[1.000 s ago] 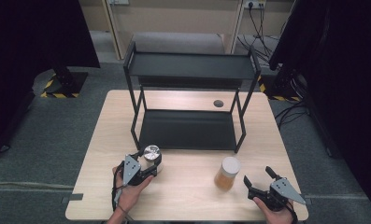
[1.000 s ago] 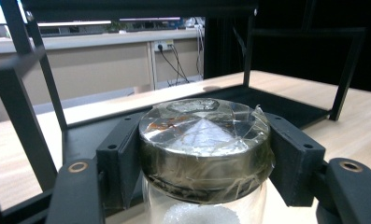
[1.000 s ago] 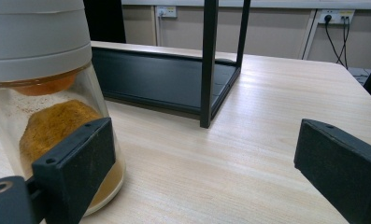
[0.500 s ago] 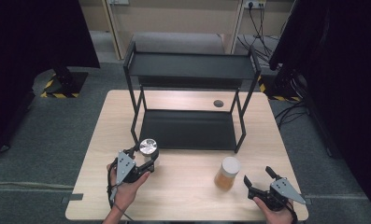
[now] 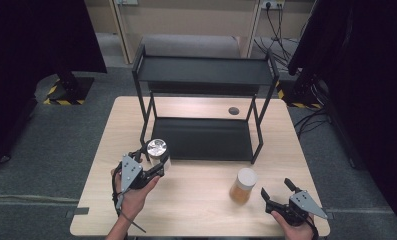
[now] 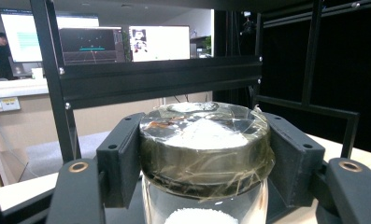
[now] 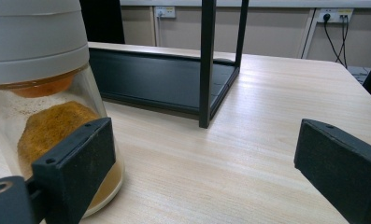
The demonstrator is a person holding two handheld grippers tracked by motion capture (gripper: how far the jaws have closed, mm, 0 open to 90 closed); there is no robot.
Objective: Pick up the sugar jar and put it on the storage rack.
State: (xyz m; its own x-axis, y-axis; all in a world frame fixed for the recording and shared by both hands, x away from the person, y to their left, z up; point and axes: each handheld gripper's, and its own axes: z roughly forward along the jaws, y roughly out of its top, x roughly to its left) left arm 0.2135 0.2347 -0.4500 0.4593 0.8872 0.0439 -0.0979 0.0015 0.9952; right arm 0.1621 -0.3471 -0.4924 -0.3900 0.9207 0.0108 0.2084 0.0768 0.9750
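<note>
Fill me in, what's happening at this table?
A person works two handheld grippers at a table with a black two-tier rack. The left gripper is shut on a silver-lidded jar of white powder, held in front of the rack's lower shelf. The right gripper is open beside a white-lidded jar of orange powder standing on the table.

Even, soft light sits on the pale wooden table (image 5: 201, 200), and dark curtains swallow both sides beyond it. The black metal two-tier shelf (image 5: 203, 70) drops only faint shadow. Behind that shelf, bright monitor screens (image 6: 162, 42) glare, slightly blurred; the nearest black jaws look soft.
</note>
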